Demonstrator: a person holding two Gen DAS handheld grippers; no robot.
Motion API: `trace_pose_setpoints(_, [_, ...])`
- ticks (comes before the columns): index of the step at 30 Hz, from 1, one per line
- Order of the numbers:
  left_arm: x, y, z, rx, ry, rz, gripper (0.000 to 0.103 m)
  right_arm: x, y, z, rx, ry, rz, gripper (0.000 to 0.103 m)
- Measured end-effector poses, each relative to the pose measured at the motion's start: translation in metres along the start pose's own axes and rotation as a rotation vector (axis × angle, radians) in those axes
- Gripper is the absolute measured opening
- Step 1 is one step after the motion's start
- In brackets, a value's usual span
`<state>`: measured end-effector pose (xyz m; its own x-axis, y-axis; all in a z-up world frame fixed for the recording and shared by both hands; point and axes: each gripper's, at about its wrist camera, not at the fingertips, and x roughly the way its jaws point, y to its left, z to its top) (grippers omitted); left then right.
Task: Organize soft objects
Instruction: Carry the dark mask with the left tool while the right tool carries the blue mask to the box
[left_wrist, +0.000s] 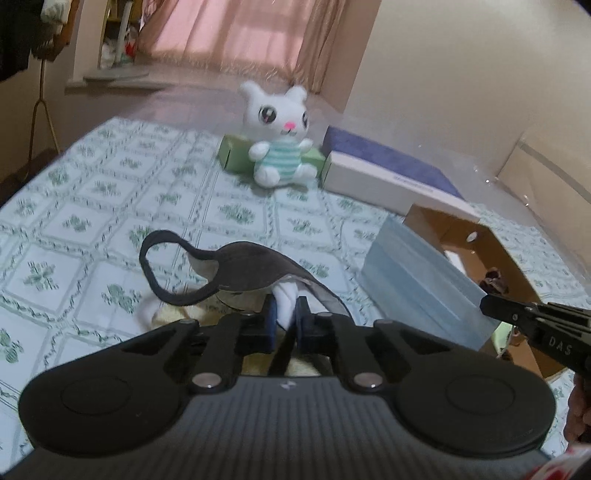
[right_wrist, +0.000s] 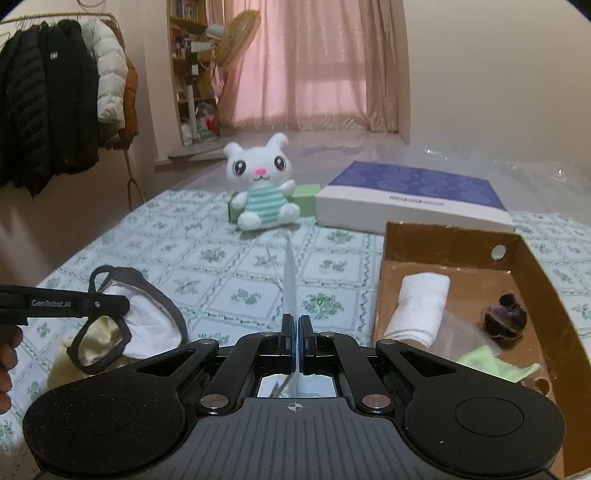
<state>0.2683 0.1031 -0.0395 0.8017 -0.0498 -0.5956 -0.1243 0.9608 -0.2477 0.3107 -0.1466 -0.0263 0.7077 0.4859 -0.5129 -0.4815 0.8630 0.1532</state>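
My left gripper is shut on the white lining of a dark grey face mask, which hangs just above the tablecloth with its ear loop dangling. My right gripper is shut on a pale blue surgical mask, seen edge-on here and as a flat blue sheet in the left wrist view. It is held next to the open cardboard box. The box holds a rolled white towel, a dark purple scrunchie and a green cloth. A yellowish soft item lies under the grey mask.
A white plush toy in a striped shirt sits at the far side of the table against a green box. A flat blue-and-white box lies behind the cardboard box. A coat rack stands left of the table.
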Motion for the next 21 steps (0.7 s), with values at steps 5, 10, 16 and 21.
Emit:
trace_pose_setpoints(5, [-0.027,-0.009,0.006,0.017,-0.037,-0.017,0.008,-0.025,0.001,0.006,-0.005,-0.045,0.019,0.001])
trace_pose_setpoints(10, [-0.052,-0.021,0.008,0.035,-0.059,-0.023,0.008,-0.05,-0.001,0.012,0.012,-0.076,0.052,0.001])
trace_pose_setpoints(16, [-0.072,-0.045,0.01,0.085,-0.06,-0.039,0.008,-0.085,-0.004,0.019,0.028,-0.119,0.071,0.001])
trace_pose_setpoints(21, [-0.088,-0.073,0.013,0.135,-0.079,-0.075,0.008,-0.115,-0.012,0.027,0.052,-0.15,0.086,0.001])
